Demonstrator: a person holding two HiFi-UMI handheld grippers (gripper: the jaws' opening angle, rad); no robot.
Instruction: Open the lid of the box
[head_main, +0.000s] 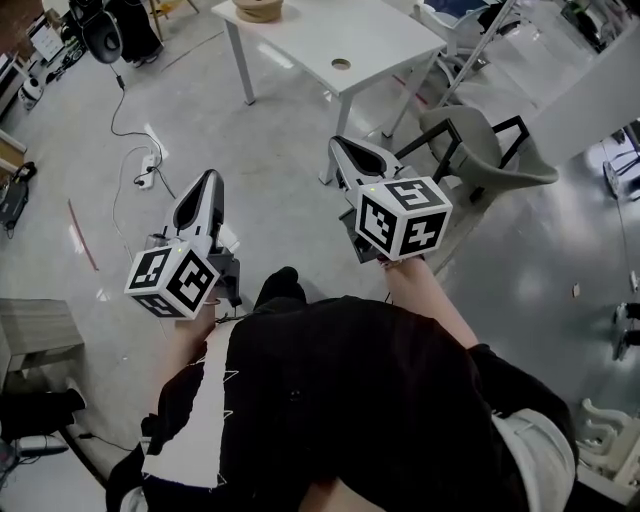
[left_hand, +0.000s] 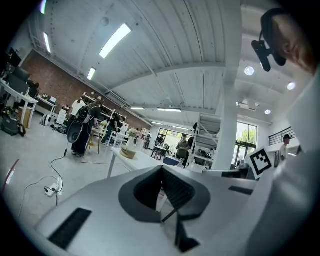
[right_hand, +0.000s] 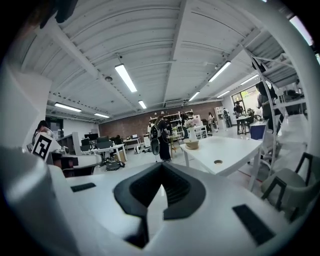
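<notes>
Left gripper left of centre, right gripper mid-frame, both held before the torso, pointing up-frame toward white table, jaws pressed together, nothing between them

Head view downward, gripper views forward
</notes>
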